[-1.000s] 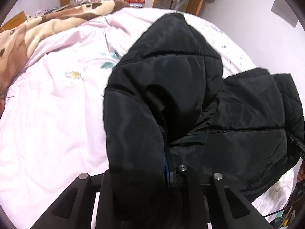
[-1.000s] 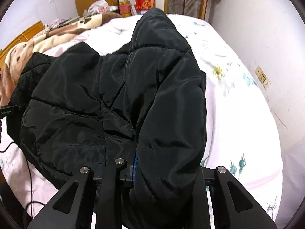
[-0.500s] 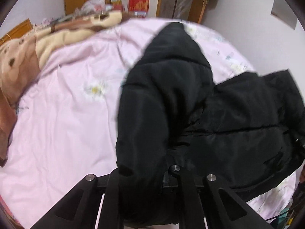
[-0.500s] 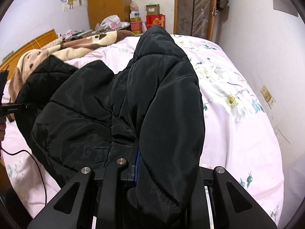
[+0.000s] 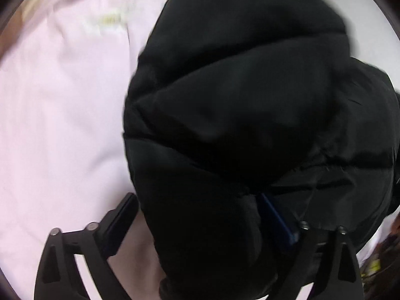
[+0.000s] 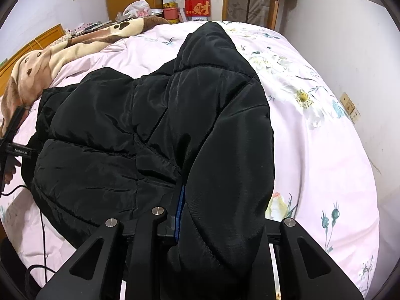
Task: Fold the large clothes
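A black puffer jacket [image 6: 125, 137] lies spread on the pink flowered bed cover [image 6: 325, 162]. My right gripper [image 6: 212, 225] is shut on one sleeve, which drapes over its fingers and hides the right one; the blue pad of the left finger [image 6: 180, 212] presses against the fabric. In the blurred left wrist view, my left gripper [image 5: 197, 200] points steeply down with its jaws opening wide. The other sleeve of the jacket [image 5: 250, 100] lies loose between them. The left gripper [image 6: 15, 135], held by a hand [image 6: 10, 172], also shows at the jacket's far left edge.
A brown and cream blanket [image 6: 75, 42] is bunched at the bed's far left. A white wall [image 6: 350, 50] with a socket [image 6: 350, 107] runs along the right side. Boxes and bags [image 6: 197, 7] stand beyond the bed. A black cable [image 6: 42, 225] trails at lower left.
My left gripper has dropped toward the bed and tipped downward, and its jaws have gone from shut on the sleeve to wide apart. The right gripper keeps its hold, almost unmoved.
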